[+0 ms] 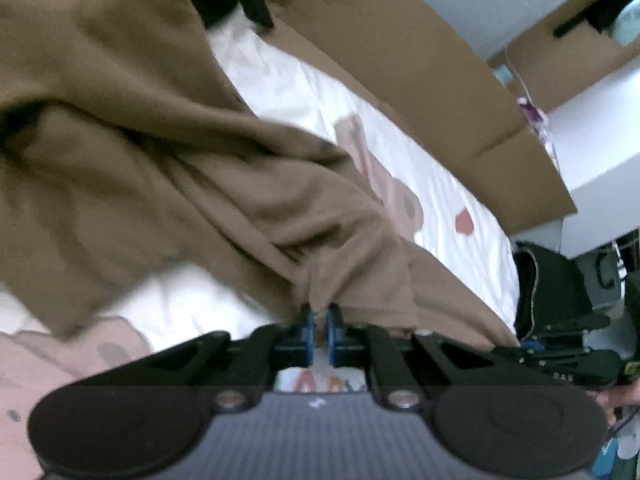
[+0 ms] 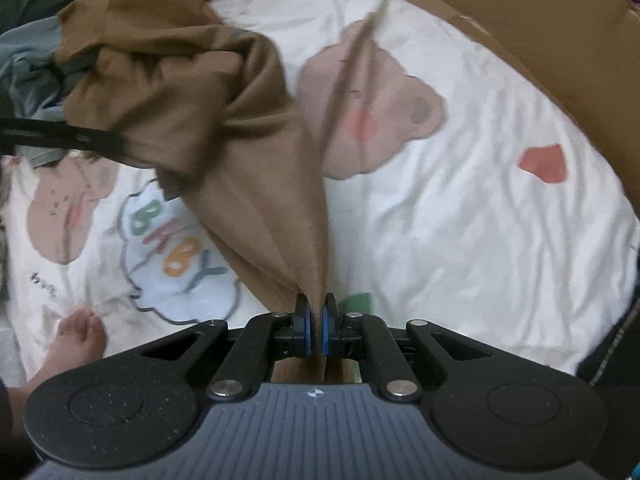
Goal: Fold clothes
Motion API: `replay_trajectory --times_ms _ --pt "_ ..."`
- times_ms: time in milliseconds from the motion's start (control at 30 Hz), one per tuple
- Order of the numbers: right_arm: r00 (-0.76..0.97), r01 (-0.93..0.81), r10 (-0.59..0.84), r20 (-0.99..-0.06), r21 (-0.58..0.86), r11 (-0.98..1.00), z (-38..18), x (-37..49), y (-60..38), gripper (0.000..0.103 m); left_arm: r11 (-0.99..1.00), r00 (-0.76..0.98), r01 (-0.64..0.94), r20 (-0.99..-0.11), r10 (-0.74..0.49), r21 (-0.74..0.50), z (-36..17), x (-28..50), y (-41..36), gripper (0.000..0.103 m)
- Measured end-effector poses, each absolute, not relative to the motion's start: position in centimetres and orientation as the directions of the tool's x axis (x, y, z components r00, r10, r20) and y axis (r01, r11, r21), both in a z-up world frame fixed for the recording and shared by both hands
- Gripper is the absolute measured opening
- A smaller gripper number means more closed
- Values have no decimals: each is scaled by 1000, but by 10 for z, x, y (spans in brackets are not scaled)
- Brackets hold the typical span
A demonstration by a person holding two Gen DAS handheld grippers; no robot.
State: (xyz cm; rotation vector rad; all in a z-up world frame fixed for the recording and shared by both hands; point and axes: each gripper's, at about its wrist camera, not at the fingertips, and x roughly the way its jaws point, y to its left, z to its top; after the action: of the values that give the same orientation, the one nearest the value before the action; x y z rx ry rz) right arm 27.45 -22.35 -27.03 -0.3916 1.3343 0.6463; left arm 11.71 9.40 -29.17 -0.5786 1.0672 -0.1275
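A brown garment hangs bunched above a white printed bed sheet. My left gripper is shut on one edge of it, with cloth pinched between the blue pads. In the right wrist view the same brown garment rises in folds from my right gripper, which is shut on another edge. The other gripper's black arm shows at the left, half hidden by the cloth. The right gripper's black frame shows at the right of the left wrist view.
The sheet has bear, heart and "BABY" prints. A brown cardboard panel runs along the bed's far side. Grey-blue clothes are piled at the upper left. A bare foot rests on the sheet. A black bag stands beside the bed.
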Motion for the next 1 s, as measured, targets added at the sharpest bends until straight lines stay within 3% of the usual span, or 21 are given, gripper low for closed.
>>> replay_trajectory --times_ms 333,667,733,800,1000 --pt "207 -506 73 -976 -43 862 -254 288 -296 0 871 525 -207 -802 -286 -446 -256 82 131 6" --pt "199 -331 253 -947 178 927 -265 280 -353 2 889 523 -273 -832 -182 -366 -233 31 171 6" --pt "192 -311 288 -938 220 925 -276 276 -350 10 889 520 -305 -842 -145 -342 -228 18 186 6" --pt "184 -295 304 -935 243 924 -289 275 -345 28 884 515 -341 -850 -110 -321 -224 4 201 6" --pt "138 -284 361 -922 312 907 -325 266 -324 40 877 474 -409 -880 -34 -254 -222 -25 228 6"
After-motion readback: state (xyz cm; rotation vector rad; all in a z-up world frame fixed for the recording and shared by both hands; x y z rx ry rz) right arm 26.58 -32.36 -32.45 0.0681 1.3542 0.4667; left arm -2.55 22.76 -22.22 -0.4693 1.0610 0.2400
